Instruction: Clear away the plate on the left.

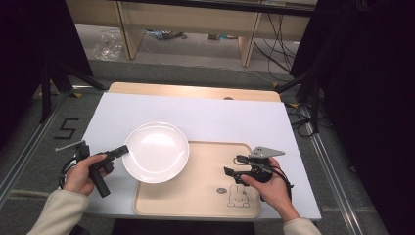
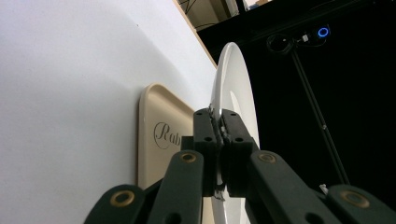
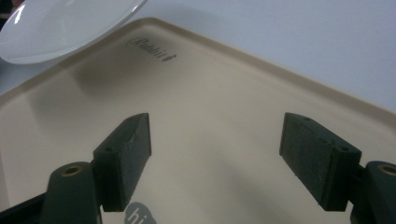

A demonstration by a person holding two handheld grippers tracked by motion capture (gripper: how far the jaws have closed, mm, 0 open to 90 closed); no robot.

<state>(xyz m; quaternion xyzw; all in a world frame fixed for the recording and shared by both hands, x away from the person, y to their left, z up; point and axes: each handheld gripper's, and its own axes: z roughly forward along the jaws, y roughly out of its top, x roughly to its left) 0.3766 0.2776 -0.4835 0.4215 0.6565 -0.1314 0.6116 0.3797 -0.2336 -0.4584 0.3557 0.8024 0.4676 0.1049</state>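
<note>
One plate [image 1: 155, 152], one tray [image 1: 205, 193] (beige)

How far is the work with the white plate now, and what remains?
Done: the left gripper is shut on the rim of the plate. In hand: the plate is held over the left corner of the tray, partly past its edge, and the shadow beneath suggests it is lifted. The right gripper is open over the tray, holding nothing. Left, probably: set the plate down and let go.

Glossy white plate [image 1: 155, 152], seemingly ceramic; matt beige tray [image 1: 205, 191].
</note>
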